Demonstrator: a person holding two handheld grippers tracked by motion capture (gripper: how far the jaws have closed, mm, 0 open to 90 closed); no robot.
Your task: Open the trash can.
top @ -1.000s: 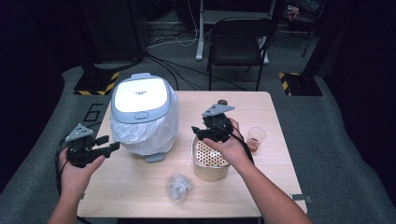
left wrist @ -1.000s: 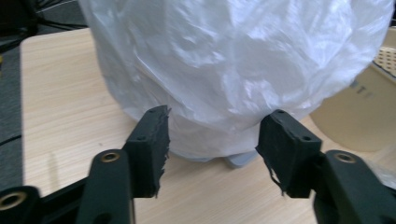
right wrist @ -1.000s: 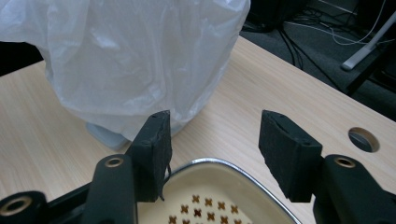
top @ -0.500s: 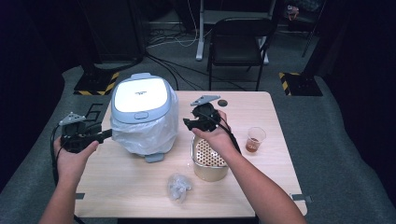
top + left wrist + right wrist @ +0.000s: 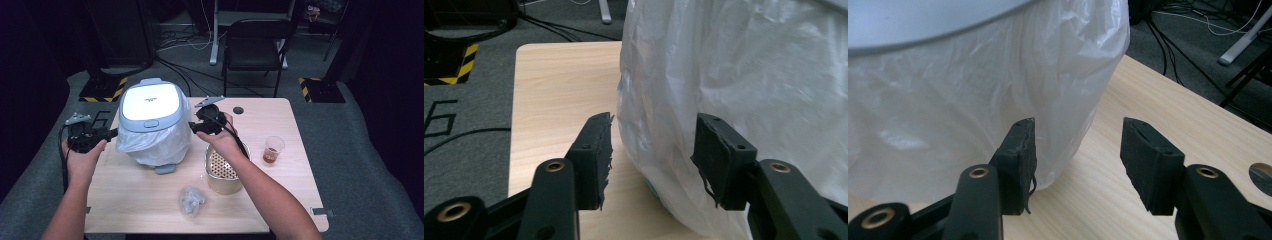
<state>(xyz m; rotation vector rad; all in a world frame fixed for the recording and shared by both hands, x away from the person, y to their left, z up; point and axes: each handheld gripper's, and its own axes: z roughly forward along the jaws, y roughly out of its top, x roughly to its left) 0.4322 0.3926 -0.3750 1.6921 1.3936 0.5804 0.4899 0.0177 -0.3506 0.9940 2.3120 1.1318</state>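
This looks like a lab or studio room. A pale wooden table (image 5: 150,200) stands on grey carpet (image 5: 370,165), with a black folding chair (image 5: 255,47), loose floor cables (image 5: 175,42) and yellow-black hazard-striped floor plates (image 5: 102,94) behind.

Both hands move in on the bagged bin (image 5: 152,125). The right gripper (image 5: 192,126) leaves its place over the perforated metal basket (image 5: 223,172) and travels toward ten o'clock, so it now sits just beside the bin's three o'clock flank, its jaws apart with nothing between them. The left gripper (image 5: 114,133) shifts from the worktop (image 5: 280,165) corner at eight o'clock up to the bin's nine o'clock side; its jaws have just been closing a little, the bag plastic (image 5: 724,80) between the fingers (image 5: 599,150).
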